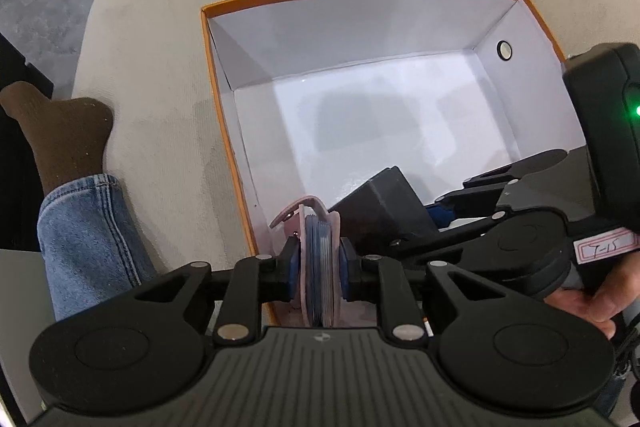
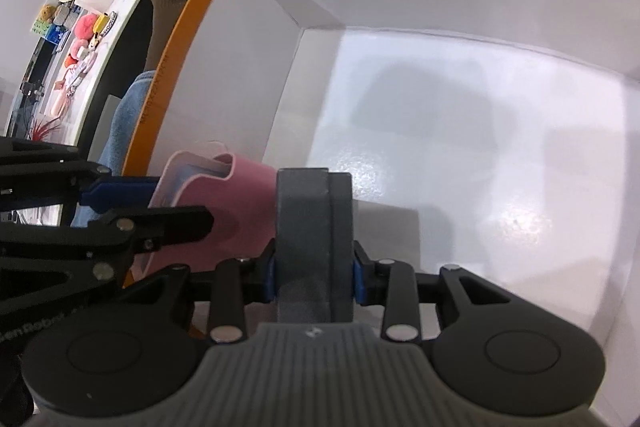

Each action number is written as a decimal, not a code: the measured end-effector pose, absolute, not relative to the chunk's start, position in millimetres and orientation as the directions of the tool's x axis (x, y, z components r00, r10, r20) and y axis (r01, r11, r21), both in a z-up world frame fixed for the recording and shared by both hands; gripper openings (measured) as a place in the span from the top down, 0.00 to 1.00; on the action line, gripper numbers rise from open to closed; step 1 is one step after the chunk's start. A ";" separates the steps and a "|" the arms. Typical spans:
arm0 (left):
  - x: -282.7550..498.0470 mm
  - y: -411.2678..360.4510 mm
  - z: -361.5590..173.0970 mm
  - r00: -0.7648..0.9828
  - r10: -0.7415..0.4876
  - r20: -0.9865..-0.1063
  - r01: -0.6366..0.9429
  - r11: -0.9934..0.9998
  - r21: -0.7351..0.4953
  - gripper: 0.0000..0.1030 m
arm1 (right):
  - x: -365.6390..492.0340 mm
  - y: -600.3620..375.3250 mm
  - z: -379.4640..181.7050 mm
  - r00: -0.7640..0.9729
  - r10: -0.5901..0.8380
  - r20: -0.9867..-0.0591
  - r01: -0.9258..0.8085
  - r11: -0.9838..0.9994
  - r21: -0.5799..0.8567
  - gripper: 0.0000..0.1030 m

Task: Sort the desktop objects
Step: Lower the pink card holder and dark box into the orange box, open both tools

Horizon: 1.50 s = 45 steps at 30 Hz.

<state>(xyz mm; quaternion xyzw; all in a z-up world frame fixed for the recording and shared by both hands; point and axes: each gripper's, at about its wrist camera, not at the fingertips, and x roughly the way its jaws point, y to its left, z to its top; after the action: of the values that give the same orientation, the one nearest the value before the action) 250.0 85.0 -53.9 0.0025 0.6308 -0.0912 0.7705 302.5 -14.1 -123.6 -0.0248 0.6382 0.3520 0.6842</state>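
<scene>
Both grippers reaching down into an orange-edged box, each holding an item.

Left wrist view: the left gripper (image 1: 319, 265) is pointing steeply down at the near left corner of the white-lined box (image 1: 224, 75), which is sitting on a beige sofa (image 1: 160, 107); its jaws are clamping a pink card pouch (image 1: 316, 259) edge-on. The right gripper (image 1: 448, 211) is coming in from the right, held by a hand (image 1: 588, 303).

Right wrist view: the right gripper (image 2: 314, 273) is tilting down over the box (image 2: 192, 27) floor, its jaws clamping a dark grey block (image 2: 312, 227); the pink card pouch (image 2: 240, 203) is hanging just left of it.
</scene>
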 end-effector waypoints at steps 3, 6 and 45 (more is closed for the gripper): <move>246.7 89.2 -52.3 0.188 -0.165 -0.968 0.145 0.980 -0.138 0.76 | 302.1 -15.4 -121.6 -0.063 0.458 -0.887 -0.510 0.749 0.423 0.60; 241.1 93.3 -48.1 0.197 -0.194 -0.961 0.145 0.975 -0.167 0.74 | 301.6 -21.9 -116.5 -0.064 0.478 -0.876 -0.492 0.748 0.445 0.56; 174.3 122.9 -7.6 0.393 -0.248 -0.885 0.094 0.969 -0.230 0.74 | 278.8 -20.9 -88.7 -0.043 0.545 -0.837 -0.504 0.711 0.489 0.72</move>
<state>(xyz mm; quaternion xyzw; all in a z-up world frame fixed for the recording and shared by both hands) 174.3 122.9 -7.6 -0.0714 0.5412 -0.1029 0.8315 278.8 -20.9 -88.7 0.0167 0.6145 0.3795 0.6914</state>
